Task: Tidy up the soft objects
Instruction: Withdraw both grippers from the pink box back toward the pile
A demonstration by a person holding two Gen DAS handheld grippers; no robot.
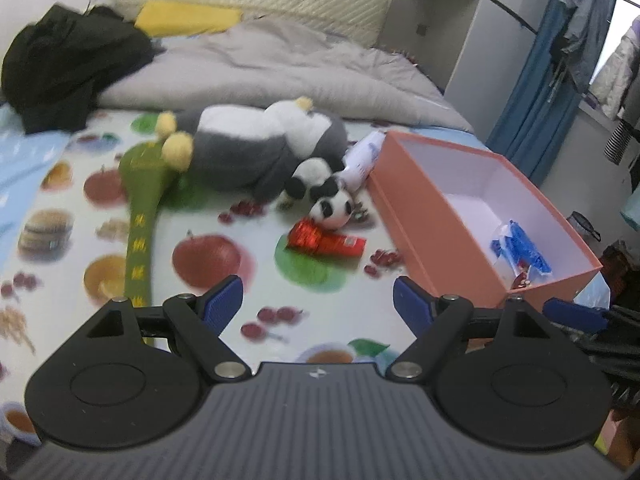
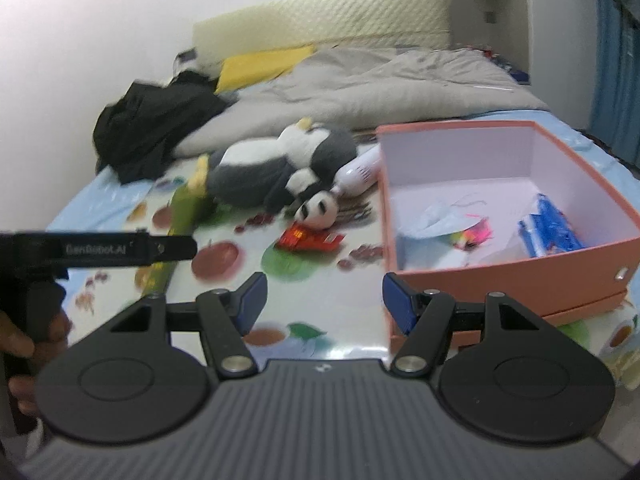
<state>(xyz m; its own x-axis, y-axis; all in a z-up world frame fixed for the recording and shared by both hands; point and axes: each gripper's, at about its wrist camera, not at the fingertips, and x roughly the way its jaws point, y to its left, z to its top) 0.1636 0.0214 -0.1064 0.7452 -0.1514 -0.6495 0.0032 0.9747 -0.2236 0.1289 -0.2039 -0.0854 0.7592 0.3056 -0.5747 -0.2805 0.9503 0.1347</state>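
Plush panda [image 1: 330, 204] lies rounded beside smooth pink box [image 1: 412, 216].

You see fuzzy plush on the small panda [image 1: 332, 204], a crinkly glossy red wrapper [image 1: 326, 240] mid-frame, and at right a matt salmon cardboard box [image 1: 448, 236] with smooth white lining

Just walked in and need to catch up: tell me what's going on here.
A person is tidying soft things on a bed with two handheld grippers. The left gripper and right gripper are both open and empty, above the fruit-print sheet. The grey penguin plush, small panda plush and red packet lie loose on the sheet beside the pink box, which already holds a blue packet and a face mask.
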